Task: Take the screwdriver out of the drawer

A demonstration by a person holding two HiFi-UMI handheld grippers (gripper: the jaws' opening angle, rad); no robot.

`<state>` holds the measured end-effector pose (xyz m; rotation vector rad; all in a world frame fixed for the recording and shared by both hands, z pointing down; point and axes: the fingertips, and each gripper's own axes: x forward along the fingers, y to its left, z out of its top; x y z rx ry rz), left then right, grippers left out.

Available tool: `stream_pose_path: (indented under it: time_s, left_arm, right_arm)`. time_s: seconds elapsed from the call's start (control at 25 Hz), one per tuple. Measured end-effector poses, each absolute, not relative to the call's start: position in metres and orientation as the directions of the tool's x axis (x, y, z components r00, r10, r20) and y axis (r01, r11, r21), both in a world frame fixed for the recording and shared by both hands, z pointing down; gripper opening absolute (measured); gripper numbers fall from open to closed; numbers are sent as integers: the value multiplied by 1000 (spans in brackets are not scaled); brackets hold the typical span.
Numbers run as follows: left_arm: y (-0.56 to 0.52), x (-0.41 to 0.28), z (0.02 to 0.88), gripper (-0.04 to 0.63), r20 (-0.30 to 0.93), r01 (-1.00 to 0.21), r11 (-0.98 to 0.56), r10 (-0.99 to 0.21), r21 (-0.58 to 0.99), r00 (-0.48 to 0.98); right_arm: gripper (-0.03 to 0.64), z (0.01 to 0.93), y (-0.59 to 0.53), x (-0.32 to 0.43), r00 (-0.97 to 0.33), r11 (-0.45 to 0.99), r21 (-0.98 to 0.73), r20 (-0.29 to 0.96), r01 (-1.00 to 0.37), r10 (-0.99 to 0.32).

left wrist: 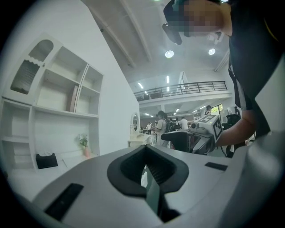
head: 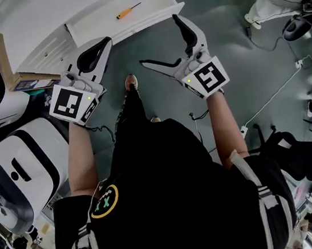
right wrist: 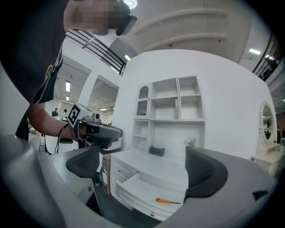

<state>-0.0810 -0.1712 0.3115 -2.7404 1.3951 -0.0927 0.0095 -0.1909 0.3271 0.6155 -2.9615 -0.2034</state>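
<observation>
The screwdriver [head: 127,11], orange-handled with a thin dark shaft, lies in the open white drawer [head: 152,13] at the top of the head view. In the right gripper view the screwdriver [right wrist: 165,201] rests near the front of the pulled-out drawer [right wrist: 133,187]. My right gripper [head: 161,41] is open wide, held above the floor just short of the drawer front. The right gripper [right wrist: 144,171] has nothing between its dark pads [right wrist: 84,162]. My left gripper [head: 102,47] hovers by the drawer's left end, shut and empty. In its own view the left gripper [left wrist: 147,171] points away over the room.
The white dresser [right wrist: 147,162] carries a shelf unit [right wrist: 171,102] and a black box [right wrist: 156,151]. A cardboard box [head: 6,61] leans at the dresser's left side. White machines [head: 12,164] stand on the left. Cables and a black chair [head: 298,153] are on the right.
</observation>
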Motion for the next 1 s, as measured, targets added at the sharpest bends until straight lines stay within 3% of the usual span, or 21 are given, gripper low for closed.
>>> stream_pose_path:
  time_s: [0.6, 1.0]
  left_arm:
    - [-241, -128, 329, 17, 51, -798, -595, -803, -94, 594]
    - [-268, -146, 340, 17, 55, -803, -593, -805, -62, 590]
  right_arm:
    - [588, 364, -286, -58, -912, 922, 198, 183, -333, -368]
    - [588, 427, -355, -86, -871, 930, 283, 364, -233, -329]
